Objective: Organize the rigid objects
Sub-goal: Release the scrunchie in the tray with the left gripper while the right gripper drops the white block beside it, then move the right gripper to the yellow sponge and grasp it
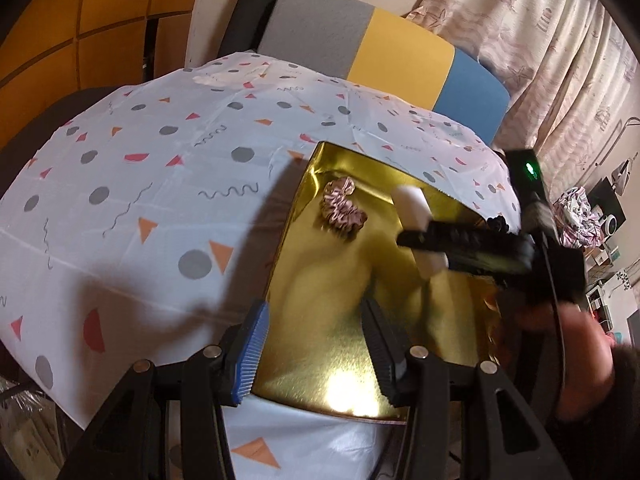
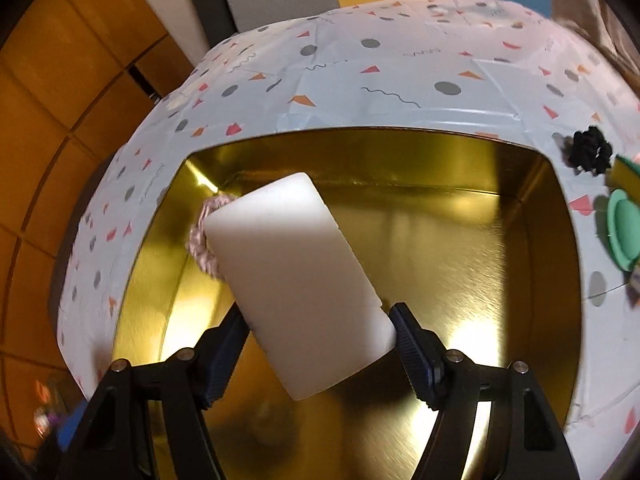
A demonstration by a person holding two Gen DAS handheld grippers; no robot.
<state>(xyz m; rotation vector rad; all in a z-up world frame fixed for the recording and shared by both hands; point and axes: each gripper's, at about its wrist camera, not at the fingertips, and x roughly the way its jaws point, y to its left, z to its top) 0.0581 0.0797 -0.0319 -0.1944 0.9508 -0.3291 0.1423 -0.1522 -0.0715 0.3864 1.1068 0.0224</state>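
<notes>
A white rounded block (image 2: 300, 280) is shown clamped across its lower half between the pads of the right gripper (image 2: 320, 350), tilted so that its free end leans toward the far-left corner of the gold tray (image 2: 560, 280). The block is held above the tray's interior; whether it is already touching the floor cannot be told. Partly hidden behind the block's upper-left edge, a pink scrunchie (image 1: 343, 210) is seen lying on the tray floor near that same far-left corner. In the left wrist view the right gripper is seen reaching in over the tray from its right side.

The left gripper (image 1: 316, 344) is shown with its jaws parted and nothing between them, poised over the near-left part of the tray, one finger (image 1: 252, 354) lying over the tray's near-left rim.

Outside the tray, just past its right rim, a black scrunchie (image 2: 590, 156) and a mint-green rounded item (image 2: 620, 232) are seen resting on the patterned tablecloth (image 1: 160, 184). Beyond the tray's far side, a chair back (image 1: 380, 46) in grey, yellow and blue stands against the table.

The step in hand is judged to be the placing of the block inside the tray. It is best done by lowering the block onto bare floor to the right of the pink scrunchie, so that it is not set on the soft fabric and left rocking. The block should be levelled before release, and the jaws opened only once it is supported from below; a drop onto the polished metal could let it slide or bounce.
</notes>
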